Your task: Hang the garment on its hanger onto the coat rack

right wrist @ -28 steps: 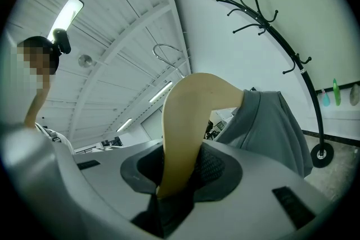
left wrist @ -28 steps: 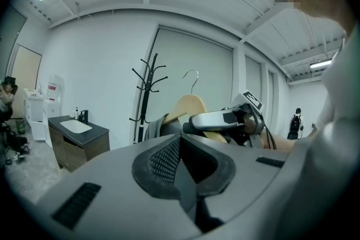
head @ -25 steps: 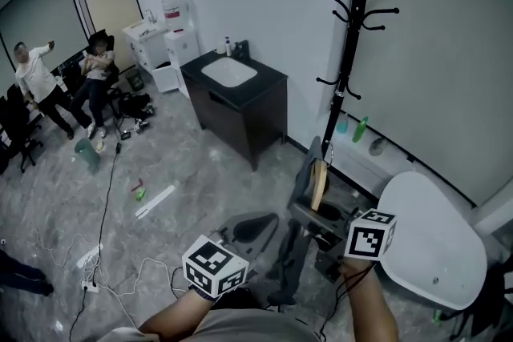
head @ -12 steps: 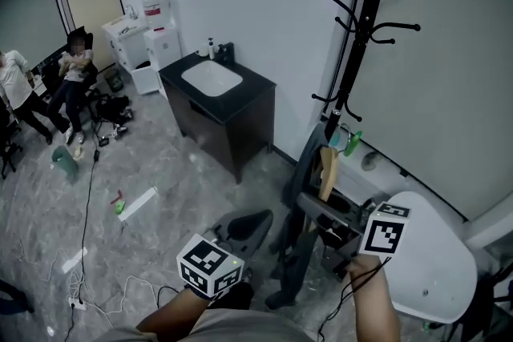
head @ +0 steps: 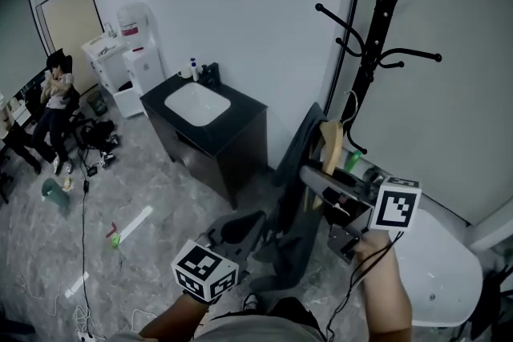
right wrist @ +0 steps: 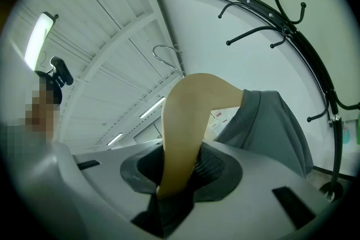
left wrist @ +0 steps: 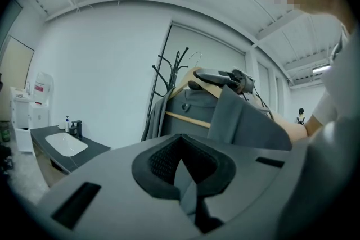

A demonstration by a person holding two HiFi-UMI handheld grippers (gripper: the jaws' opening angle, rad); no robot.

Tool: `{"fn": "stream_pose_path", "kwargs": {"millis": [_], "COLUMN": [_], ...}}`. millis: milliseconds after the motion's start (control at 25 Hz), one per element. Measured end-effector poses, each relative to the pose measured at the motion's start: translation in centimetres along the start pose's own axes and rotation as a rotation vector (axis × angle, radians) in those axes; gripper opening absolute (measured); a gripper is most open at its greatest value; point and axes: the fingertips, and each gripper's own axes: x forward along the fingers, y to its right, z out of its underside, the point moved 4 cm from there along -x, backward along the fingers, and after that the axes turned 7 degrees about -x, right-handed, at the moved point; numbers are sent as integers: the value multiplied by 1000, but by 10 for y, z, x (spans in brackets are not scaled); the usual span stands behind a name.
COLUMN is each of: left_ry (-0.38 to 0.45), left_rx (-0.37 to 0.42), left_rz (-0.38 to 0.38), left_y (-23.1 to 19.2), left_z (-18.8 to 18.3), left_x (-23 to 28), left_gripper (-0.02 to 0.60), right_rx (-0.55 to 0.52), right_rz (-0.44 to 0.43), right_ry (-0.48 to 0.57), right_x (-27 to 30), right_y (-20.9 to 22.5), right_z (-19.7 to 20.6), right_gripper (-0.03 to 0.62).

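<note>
1. The black coat rack (head: 375,60) stands upright against the white wall, with its curved pegs spreading out near the top.
2. The wooden hanger (head: 329,148) is held in the air just left of the coat rack's pole, lower than the top pegs. Its wire hook (head: 350,103) is close to the pole. In the right gripper view the hook is apart from the coat rack and sits on no peg.
3. The grey garment (head: 298,180) is draped over the hanger. It hangs down to the left of the coat rack, and its lower part trails away from the pole.
4. The right tongs (right wrist: 179,174) are clenched on the hanger's pale wooden arm, which rises straight up from between the 2 pads. In the head view they reach toward the coat rack's pole from the lower right.
5. The left tongs (left wrist: 185,180) are clenched on a fold of the garment's grey cloth, pinched between the pads. They sit lower than the right tongs and farther left of the coat rack.
6. A black sink cabinet (head: 240,144) with a white basin (head: 196,103) stands against the same wall, well left of the coat rack.
7. A white round table (head: 449,276) sits near the coat rack's foot, on its right side.
8. A seated person (head: 54,88) is far to the left of the coat rack, across the grey floor.
</note>
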Motion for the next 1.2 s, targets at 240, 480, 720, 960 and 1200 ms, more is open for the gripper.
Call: {"fn": "stream_pose_path", "kwargs": {"millis": [240, 480, 720, 960, 1200], "left_ry": [1, 73, 85, 86, 65], "left_rx": [-16, 31, 30, 21, 9], "left_rz": [-72, -150, -202, -189, -137], "left_y": [-51, -80, -102, -126, -142], "left_z": [-12, -57, -70, -77, -75], "left_x": [42, 94, 139, 168, 180], "left_gripper": [-6, -6, -6, -6, -6], "right_rx": [-17, -16, 8, 35, 54], "right_rz": [-29, -89, -81, 26, 118], "right_ry": [25, 42, 55, 81, 91], "right_x": [49, 85, 104, 120, 117], "right_y": [66, 118, 178, 233, 268], "right_z": [-79, -143, -178, -182, -164], "right_gripper": [120, 120, 120, 120, 120]}}
